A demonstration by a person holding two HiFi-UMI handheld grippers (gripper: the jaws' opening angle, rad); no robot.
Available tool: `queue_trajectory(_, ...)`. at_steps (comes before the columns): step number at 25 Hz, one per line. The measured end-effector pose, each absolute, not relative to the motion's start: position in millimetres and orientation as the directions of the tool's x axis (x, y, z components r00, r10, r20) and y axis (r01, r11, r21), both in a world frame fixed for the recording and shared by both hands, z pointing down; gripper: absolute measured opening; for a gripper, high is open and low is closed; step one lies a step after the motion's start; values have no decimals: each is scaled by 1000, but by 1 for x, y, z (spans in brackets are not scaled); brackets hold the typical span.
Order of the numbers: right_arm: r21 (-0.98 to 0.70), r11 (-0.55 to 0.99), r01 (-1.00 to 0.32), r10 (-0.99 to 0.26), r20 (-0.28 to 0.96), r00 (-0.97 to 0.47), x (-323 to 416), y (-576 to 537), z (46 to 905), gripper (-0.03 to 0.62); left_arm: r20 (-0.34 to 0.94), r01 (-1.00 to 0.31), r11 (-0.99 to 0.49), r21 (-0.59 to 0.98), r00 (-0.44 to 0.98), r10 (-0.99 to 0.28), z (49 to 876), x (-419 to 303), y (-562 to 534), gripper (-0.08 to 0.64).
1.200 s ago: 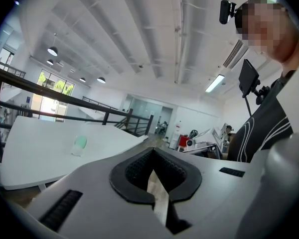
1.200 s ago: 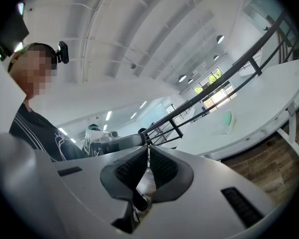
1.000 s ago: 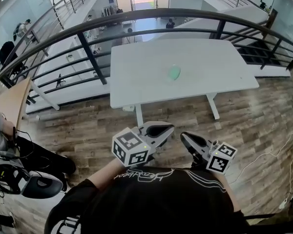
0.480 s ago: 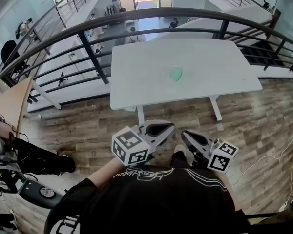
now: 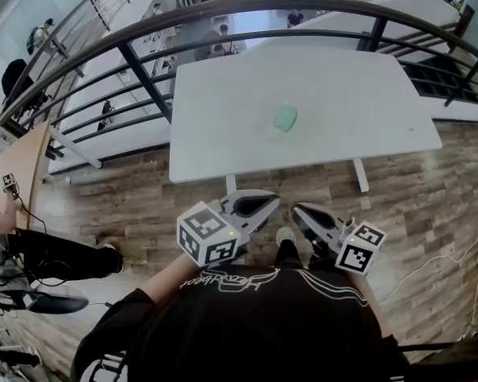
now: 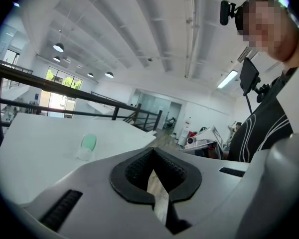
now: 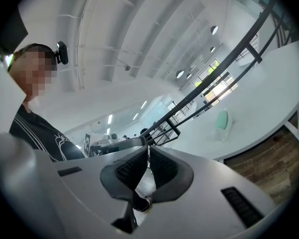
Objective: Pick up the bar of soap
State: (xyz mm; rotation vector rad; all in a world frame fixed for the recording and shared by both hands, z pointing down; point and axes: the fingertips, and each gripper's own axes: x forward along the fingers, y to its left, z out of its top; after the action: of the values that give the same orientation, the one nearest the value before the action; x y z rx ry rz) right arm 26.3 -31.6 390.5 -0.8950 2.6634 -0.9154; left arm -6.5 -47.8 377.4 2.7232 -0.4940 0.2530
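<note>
Green bar of soap (image 5: 284, 118) lies mid-counter (image 5: 358, 94), untouched. Left tool (image 5: 253, 206) and right tool (image 5: 309, 216) both closed and empty, well short of the counter's near edge. Counter sits nearer than a second ago, so the approach looks under way.

We see bright, even daylight across the white rectangular table (image 5: 342, 102), where shadows stay faint. Beyond the table, tall windows (image 6: 54, 86) blow out to white glare, and round ceiling lamps (image 6: 59, 48) glow above it. Both gripper views bend and darken at their rims. The pale green oval bar of soap (image 6: 88, 142) on the table looks soft.
</note>
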Motion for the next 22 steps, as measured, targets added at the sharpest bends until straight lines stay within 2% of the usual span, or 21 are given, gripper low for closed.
queue_trajectory(10,-632,635,-445,-562,18,-827,89,-151,396,18,283,-435,-833,342,893,-350,390,57,-164,8)
queue_trajectory(22,-631,667,-395,-497,18,-867,134,-233,402,18,301,-505,-791,346,858,-416,403,100,-243,8)
